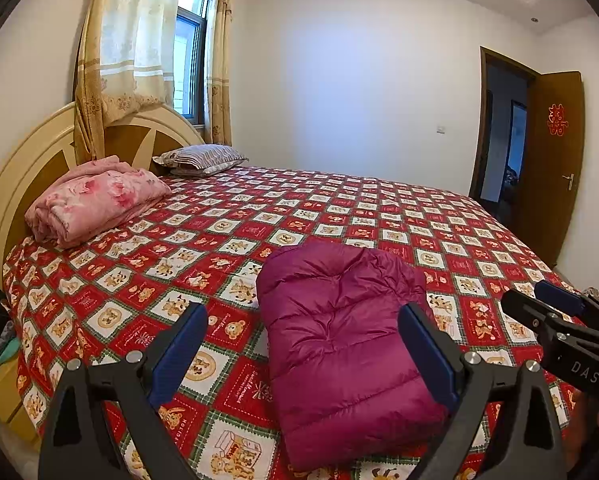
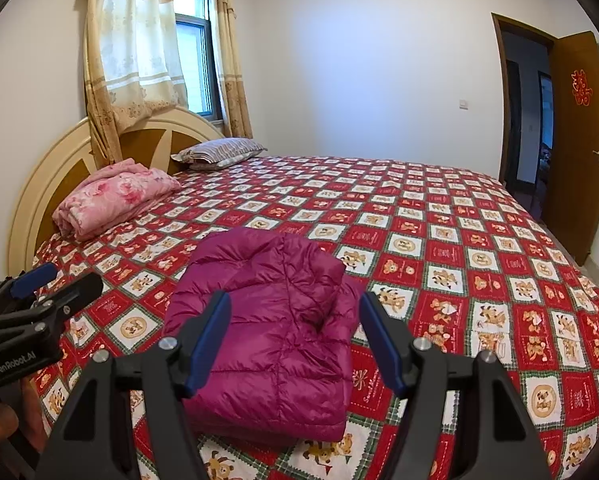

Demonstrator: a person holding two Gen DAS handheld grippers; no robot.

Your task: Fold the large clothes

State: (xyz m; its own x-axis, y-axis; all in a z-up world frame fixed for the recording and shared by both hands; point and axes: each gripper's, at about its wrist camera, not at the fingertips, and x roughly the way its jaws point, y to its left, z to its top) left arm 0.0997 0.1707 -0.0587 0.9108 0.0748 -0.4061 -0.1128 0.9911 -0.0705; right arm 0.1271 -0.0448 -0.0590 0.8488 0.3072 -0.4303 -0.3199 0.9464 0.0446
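A magenta puffer jacket (image 1: 339, 340) lies folded into a compact bundle on the red patterned bedspread (image 1: 219, 240), close to the near edge of the bed. My left gripper (image 1: 303, 344) hovers in front of it, open, with nothing between its blue pads. The right gripper (image 1: 559, 300) shows at the right edge of the left wrist view. In the right wrist view the same jacket (image 2: 275, 320) sits just beyond my right gripper (image 2: 295, 332), which is also open and holds nothing. The left gripper (image 2: 55, 284) shows at the left edge there.
A folded pink floral blanket (image 1: 95, 200) and a striped pillow (image 1: 203, 158) lie by the cream headboard (image 1: 27, 160). Curtains (image 1: 127, 52) hang over a window at the back left. An open wooden door (image 1: 555, 160) stands at the right. Bedspread (image 2: 459, 260) stretches far to the right.
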